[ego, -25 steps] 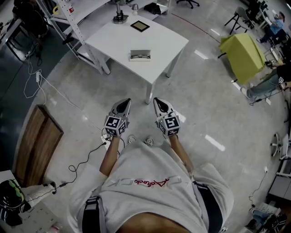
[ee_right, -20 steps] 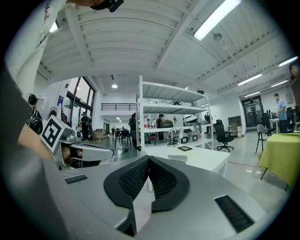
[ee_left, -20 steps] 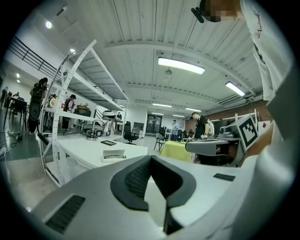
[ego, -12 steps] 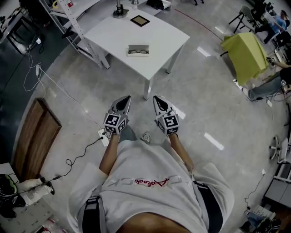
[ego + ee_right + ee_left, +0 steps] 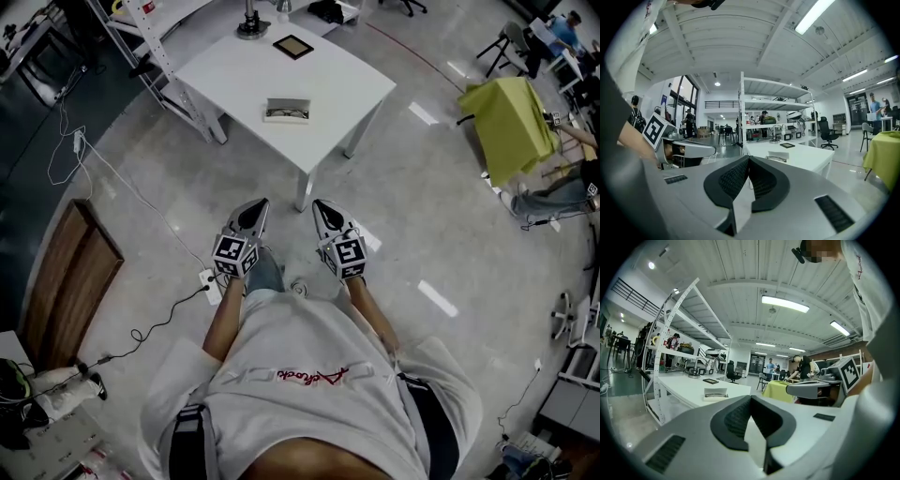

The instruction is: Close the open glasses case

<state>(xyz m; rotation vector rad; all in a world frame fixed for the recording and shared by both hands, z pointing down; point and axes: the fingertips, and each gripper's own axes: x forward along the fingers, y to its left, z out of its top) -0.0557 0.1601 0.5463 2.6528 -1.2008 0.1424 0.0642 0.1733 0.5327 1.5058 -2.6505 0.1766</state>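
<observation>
The open glasses case (image 5: 287, 110) lies near the middle of the white table (image 5: 337, 94), lid up, with glasses inside. It shows small and far off as the case (image 5: 715, 393) in the left gripper view and as the case (image 5: 778, 157) in the right gripper view. My left gripper (image 5: 258, 208) and right gripper (image 5: 320, 207) hang side by side over the floor in front of the person's chest, well short of the table. Both point toward the table. The left gripper (image 5: 750, 397) and the right gripper (image 5: 749, 158) are shut with tips meeting, nothing between them.
A black square item (image 5: 292, 46) and a metal stand (image 5: 249, 26) sit at the table's far end. A shelving rack (image 5: 141, 37) stands to the left. A wooden board (image 5: 70, 281) and a power strip with cable (image 5: 208, 281) lie on the floor. A yellow-green covered chair (image 5: 511, 117) is at right.
The person has stepped a little toward the table; a leg now shows under the left gripper. Both grippers stay side by side and shut.
</observation>
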